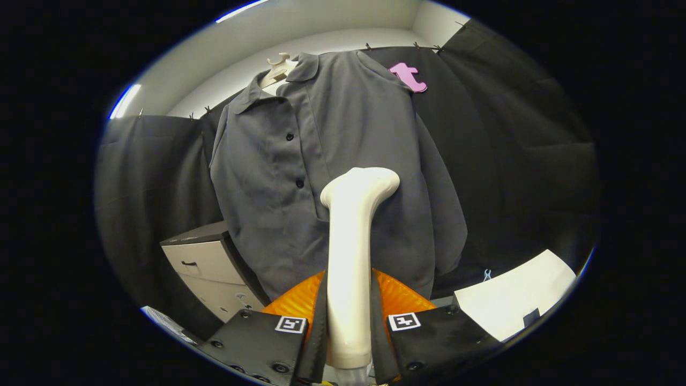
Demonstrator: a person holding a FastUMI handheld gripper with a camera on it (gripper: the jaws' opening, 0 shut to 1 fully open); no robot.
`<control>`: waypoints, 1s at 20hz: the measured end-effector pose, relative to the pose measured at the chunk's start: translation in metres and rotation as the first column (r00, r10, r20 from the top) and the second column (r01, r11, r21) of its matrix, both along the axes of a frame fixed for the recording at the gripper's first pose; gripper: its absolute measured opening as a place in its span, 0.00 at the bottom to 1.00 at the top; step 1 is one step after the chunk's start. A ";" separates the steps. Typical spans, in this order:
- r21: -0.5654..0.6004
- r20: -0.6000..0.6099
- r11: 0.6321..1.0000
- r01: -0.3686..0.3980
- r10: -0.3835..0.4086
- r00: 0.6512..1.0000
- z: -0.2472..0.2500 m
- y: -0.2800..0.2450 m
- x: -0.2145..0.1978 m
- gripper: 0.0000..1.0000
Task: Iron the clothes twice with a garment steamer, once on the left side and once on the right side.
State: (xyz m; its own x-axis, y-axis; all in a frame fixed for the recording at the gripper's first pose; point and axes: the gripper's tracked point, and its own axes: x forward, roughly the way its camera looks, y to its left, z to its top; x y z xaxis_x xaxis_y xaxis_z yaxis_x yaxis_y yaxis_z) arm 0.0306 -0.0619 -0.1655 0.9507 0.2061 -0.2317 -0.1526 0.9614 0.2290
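A grey button-up shirt (332, 161) hangs on a pale hanger (278, 68) against the booth's black cloth wall. My gripper (348, 316) is shut on the handle of a cream garment steamer (351, 252), both fingers pressing its sides. The steamer stands up between the fingers, and its angled head (364, 185) rests against the shirt's front, just right of the button placket and about mid-height. The shirt's lower middle is hidden behind the steamer.
A grey drawer cabinet (206, 268) stands low to the left of the shirt. A white surface (514, 300) lies low on the right, with a small blue clip (486, 275) beside it on the cloth.
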 end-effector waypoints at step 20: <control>-0.056 0.062 0.998 -0.008 0.012 0.998 0.042 0.020 -0.043 0.42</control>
State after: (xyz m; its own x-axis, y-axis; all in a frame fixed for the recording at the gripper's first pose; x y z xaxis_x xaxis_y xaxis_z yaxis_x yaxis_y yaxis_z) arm -0.0128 -0.0422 -0.1234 0.9617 0.2041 -0.1832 -0.1747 0.9708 0.1645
